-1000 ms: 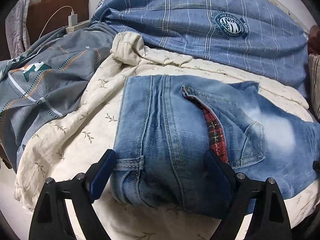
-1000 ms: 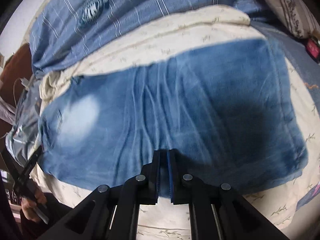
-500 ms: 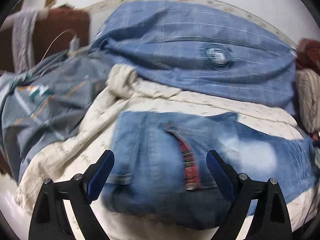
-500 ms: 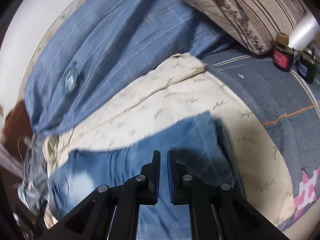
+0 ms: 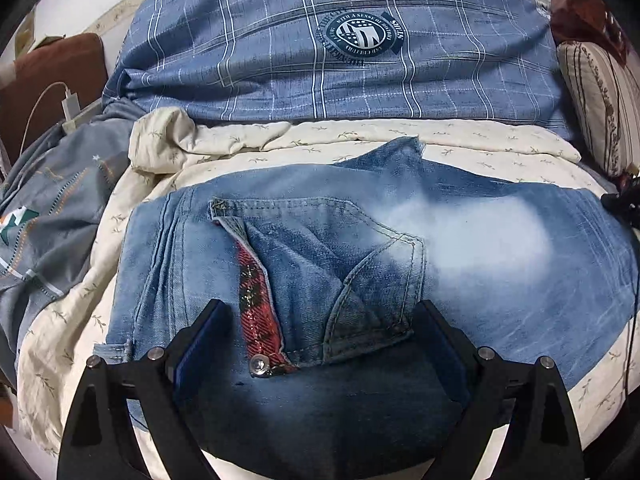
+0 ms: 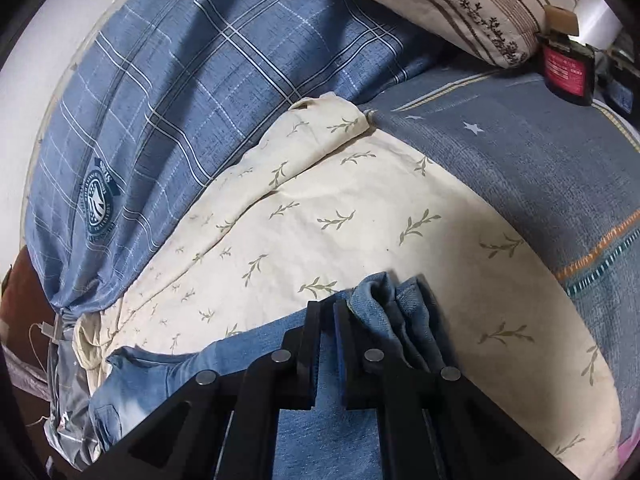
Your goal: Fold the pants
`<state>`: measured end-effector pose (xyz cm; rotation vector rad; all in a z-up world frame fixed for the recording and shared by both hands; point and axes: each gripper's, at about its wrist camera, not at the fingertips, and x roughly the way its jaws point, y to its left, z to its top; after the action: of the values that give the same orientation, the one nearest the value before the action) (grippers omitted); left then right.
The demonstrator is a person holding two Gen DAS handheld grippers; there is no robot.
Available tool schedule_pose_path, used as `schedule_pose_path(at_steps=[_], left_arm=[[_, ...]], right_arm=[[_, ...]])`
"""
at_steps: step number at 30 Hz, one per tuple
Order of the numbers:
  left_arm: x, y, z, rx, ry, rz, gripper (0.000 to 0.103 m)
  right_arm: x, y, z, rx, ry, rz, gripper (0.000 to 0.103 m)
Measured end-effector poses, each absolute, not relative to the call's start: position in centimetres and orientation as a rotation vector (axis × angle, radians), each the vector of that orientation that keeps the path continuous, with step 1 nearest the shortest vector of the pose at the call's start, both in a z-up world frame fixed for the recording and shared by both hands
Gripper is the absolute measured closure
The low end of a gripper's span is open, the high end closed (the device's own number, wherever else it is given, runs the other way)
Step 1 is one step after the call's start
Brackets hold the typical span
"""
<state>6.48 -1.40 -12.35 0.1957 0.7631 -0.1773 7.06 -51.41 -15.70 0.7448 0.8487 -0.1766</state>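
Note:
Blue denim pants (image 5: 460, 264) lie folded on a cream leaf-print sheet (image 5: 360, 136), with the waist, red plaid lining and a metal button (image 5: 258, 365) toward me. My left gripper (image 5: 320, 316) is open, its fingers (image 5: 204, 332) spread on either side of the back pocket, just above the denim. In the right wrist view my right gripper (image 6: 327, 308) is shut on the bunched leg end of the pants (image 6: 384, 300), held over the cream sheet (image 6: 320, 208).
A blue plaid duvet (image 5: 340, 48) lies at the back. A grey patterned cover (image 5: 48, 216) lies at left, with a charger and cable (image 5: 70, 102). A striped pillow (image 6: 460, 4) and a dark red-labelled container (image 6: 566, 74) sit at right.
My right gripper has carried the leg end across the pants, away from the flat spread. My left gripper has moved right and forward, from the waistband edge to over the pocket.

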Motion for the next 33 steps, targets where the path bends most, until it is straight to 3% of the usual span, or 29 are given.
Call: schedule_pose_path(at_steps=[11,22,33], left_arm=[[5.2,-1.0,-11.3,0.152,0.711,-0.224,0.010],[5.0,-1.8,-11.6,0.211,0.725,-0.240,0.010],[5.5,-1.1,-12.2,0.181,0.761,-0.244,0.010]], right_arm=[[6.1,-44.4,-11.8,0.627,0.758,0.052,0.093],[10.5,-37.7,-15.7,0.496,0.976,0.036,0.092],[7.1,-38.8,-13.2,0.504,0.862,0.072,0.094]])
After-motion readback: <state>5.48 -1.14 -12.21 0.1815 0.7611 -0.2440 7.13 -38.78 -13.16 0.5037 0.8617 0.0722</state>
